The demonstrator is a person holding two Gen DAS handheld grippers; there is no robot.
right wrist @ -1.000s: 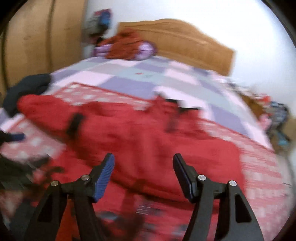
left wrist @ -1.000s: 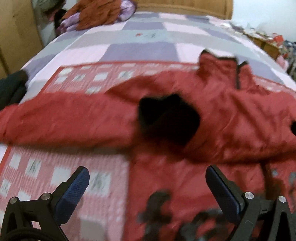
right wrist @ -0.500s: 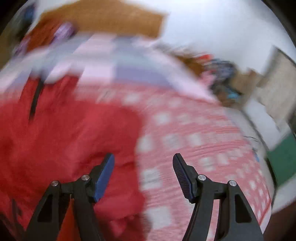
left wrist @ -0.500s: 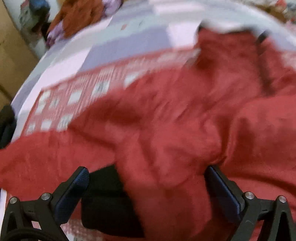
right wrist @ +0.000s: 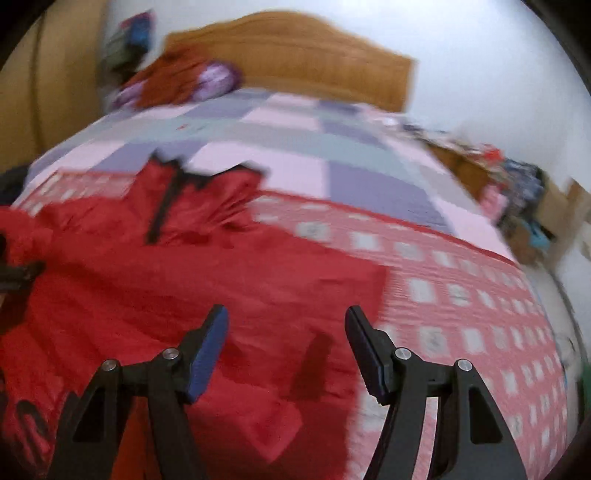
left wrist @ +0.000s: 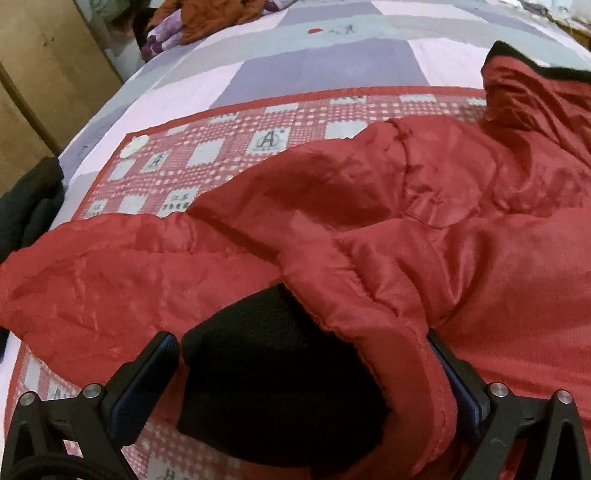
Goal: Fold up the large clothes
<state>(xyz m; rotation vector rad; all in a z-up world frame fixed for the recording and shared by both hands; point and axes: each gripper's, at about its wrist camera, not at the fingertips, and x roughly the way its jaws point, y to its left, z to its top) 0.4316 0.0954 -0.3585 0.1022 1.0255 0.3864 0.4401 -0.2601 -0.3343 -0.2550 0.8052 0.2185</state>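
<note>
A large red puffy jacket (left wrist: pixel 369 206) lies spread on the bed, its black-zipped collar (right wrist: pixel 162 206) toward the headboard. One sleeve is bent back over the body and ends in a black cuff (left wrist: pixel 273 369). My left gripper (left wrist: pixel 303 354) is open and low over that sleeve end. The cuff lies between its wide-spread fingers, and the red sleeve hem brushes the right finger (left wrist: pixel 443 362). My right gripper (right wrist: pixel 286 325) is open above the jacket (right wrist: pixel 184 280) near its right edge, with nothing between its fingers. The right wrist view is blurred.
The jacket rests on a red-and-white checked blanket (left wrist: pixel 207 155) over a pastel patchwork bedspread (left wrist: pixel 317 62). Orange and purple clothes (left wrist: pixel 207 18) are piled by the wooden headboard (right wrist: pixel 295 62). A dark garment (left wrist: pixel 29 199) lies at the left bed edge, a wardrobe (left wrist: pixel 44 74) beyond. Clutter (right wrist: pixel 517 184) sits on the right.
My left gripper has dropped toward the sleeve, and the black cuff that lay ahead is now between its fingers. The right view swung right over the blanket, then back over the jacket's edge.
</note>
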